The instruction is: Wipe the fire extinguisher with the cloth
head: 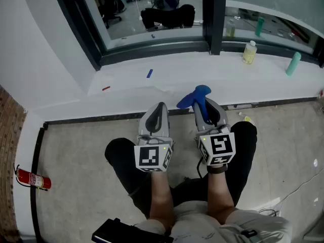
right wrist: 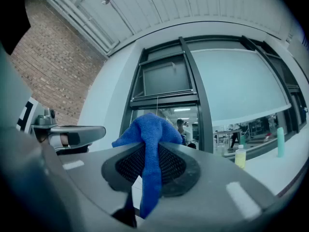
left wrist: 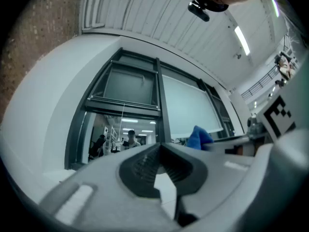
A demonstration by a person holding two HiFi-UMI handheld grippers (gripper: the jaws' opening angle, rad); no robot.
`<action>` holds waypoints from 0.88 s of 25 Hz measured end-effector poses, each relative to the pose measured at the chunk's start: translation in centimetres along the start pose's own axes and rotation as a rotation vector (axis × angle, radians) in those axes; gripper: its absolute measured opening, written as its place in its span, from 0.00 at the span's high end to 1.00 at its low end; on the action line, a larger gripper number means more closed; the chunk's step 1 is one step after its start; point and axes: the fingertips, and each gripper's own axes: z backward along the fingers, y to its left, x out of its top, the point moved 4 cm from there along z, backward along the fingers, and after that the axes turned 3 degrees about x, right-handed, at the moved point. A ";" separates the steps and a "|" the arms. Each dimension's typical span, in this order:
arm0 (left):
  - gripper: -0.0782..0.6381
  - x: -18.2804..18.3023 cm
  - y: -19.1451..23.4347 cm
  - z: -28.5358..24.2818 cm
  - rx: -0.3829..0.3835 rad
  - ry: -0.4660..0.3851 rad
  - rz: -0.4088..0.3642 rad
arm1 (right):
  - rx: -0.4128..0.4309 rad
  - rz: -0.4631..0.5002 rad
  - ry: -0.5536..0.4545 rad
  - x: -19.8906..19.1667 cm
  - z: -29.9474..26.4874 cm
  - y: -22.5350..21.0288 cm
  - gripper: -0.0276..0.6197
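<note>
Cloth [right wrist: 149, 139], blue: held in our right gripper [head: 204, 107], jaws clamped on it. Left gripper [head: 159, 109]: jaws together, nothing between them. Fire extinguisher [head: 31, 178]: on the floor, untouched, with both grippers well apart to its right. We judge wiping not yet begun; approach and the whole wipe remain.
</note>
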 end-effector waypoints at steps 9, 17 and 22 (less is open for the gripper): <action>0.89 -1.8 -1.1 0.2 -0.024 0.058 0.008 | 0.000 -0.025 0.035 -1.5 0.4 0.1 0.84; 0.89 -2.7 -1.3 -0.2 -0.041 0.070 0.013 | 0.022 -0.020 0.022 -1.6 -0.1 0.2 0.84; 0.89 -2.7 -1.5 -0.3 -0.052 0.067 0.018 | 0.032 -0.015 0.008 -1.1 -0.1 0.2 0.84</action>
